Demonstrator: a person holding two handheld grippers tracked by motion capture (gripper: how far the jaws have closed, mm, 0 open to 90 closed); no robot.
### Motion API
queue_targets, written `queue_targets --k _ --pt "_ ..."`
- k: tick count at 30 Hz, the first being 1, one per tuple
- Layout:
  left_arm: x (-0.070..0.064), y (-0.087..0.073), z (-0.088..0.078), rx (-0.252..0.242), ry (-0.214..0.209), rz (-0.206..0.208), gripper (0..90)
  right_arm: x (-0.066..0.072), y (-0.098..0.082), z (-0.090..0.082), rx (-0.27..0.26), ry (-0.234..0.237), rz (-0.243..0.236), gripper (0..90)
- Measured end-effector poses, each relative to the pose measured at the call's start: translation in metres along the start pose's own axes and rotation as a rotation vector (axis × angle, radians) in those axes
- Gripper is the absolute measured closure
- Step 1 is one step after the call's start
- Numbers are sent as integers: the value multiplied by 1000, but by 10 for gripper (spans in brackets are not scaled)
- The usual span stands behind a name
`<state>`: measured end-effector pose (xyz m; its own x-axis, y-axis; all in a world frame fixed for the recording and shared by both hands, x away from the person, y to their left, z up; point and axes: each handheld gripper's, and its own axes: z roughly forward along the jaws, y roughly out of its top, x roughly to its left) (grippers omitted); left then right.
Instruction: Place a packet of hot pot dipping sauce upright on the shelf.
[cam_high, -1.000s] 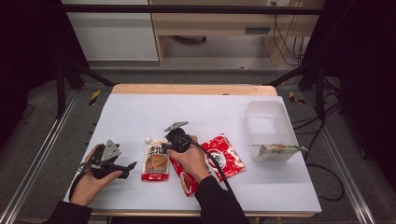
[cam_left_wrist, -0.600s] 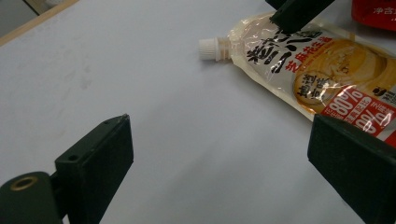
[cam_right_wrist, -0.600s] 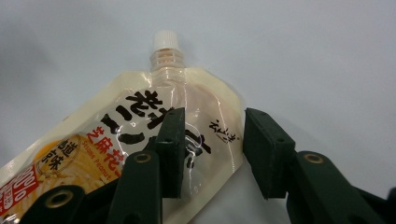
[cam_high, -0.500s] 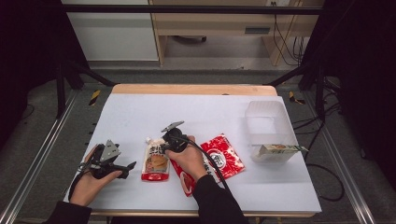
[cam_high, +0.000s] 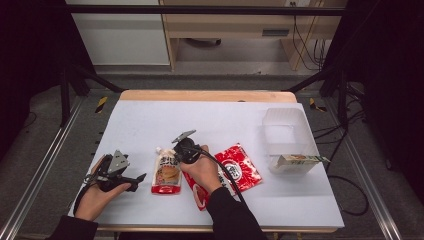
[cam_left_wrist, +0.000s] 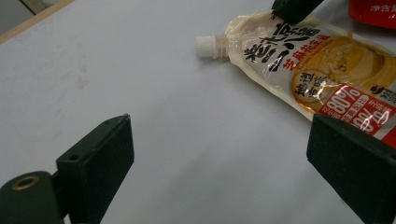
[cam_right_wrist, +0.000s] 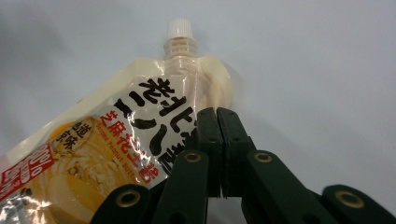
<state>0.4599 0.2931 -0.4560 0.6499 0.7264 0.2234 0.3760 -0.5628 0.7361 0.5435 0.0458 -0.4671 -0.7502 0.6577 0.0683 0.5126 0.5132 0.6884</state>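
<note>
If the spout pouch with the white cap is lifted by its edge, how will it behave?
The spout pouch is glossy film, so it may slip. Its bulging, filled body would probably sag below the right gripper, which pinches the upper edge. Lying flat, it should not roll.

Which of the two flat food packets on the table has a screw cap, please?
The cream spout pouch, left of the red packet: a white cap tops its neck. The red packet is a flat sachet with no spout.
</note>
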Motion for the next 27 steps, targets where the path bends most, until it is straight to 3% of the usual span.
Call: queue_targets --k 10,17,20,27 --pt "-2 5 -2 -12 -11 6 93 3 7 -26 -75 34 -32 900" --pt "-2 9 -9 -54 -30 -17 105 9 15 -46 -129 53 -69 900" --pt "-1 14 -14 -86 -45 -26 120 12 18 -55 -157 66 -85 900" --pt "3 37 -23 -107 -81 2 141 21 25 -77 -195 77 -138 900"
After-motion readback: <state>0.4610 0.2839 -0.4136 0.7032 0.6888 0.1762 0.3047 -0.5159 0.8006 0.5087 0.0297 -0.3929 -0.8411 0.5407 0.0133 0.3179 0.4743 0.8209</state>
